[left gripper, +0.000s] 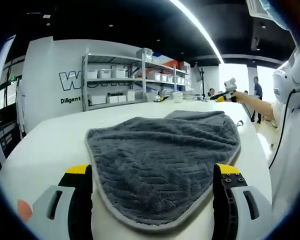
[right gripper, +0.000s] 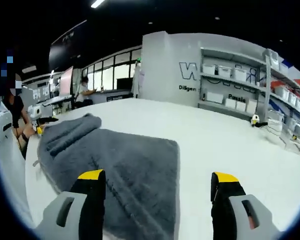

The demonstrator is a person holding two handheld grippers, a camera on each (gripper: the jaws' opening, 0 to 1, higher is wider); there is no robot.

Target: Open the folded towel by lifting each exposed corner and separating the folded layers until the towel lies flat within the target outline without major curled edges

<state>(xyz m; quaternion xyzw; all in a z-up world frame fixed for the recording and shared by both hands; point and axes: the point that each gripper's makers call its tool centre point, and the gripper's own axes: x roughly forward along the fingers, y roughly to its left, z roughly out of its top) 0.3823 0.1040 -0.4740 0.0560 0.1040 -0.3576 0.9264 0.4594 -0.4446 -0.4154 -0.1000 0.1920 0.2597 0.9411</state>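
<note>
Approach step: grey towel (left gripper: 162, 162) folded on white tabletop (left gripper: 55, 145). Left hand-held gripper (left gripper: 152, 182) and right hand-held gripper (right gripper: 157, 187) both spread apart, empty. Next: pinch exposed near corner, lift.

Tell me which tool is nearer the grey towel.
Left, by a little. The left tool straddles the towel's rounded near corner, jaws open on either side. The right tool is open at a side edge, with cloth under one jaw.
</note>
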